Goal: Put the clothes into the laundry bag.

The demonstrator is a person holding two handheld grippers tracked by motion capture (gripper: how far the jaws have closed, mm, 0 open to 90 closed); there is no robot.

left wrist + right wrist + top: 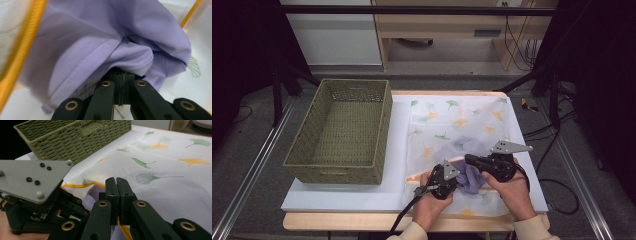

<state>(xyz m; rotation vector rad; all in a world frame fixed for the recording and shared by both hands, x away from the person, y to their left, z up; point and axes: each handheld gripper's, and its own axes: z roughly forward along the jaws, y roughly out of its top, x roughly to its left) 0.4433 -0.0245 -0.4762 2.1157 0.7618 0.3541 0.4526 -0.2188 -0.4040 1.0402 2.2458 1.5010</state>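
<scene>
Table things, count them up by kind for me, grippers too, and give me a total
Wicker basket: 1
Mesh bag with a leaf print: 1
Lilac garment: 1
Handheld grippers: 2, the left gripper and the right gripper
Total: 5
</scene>
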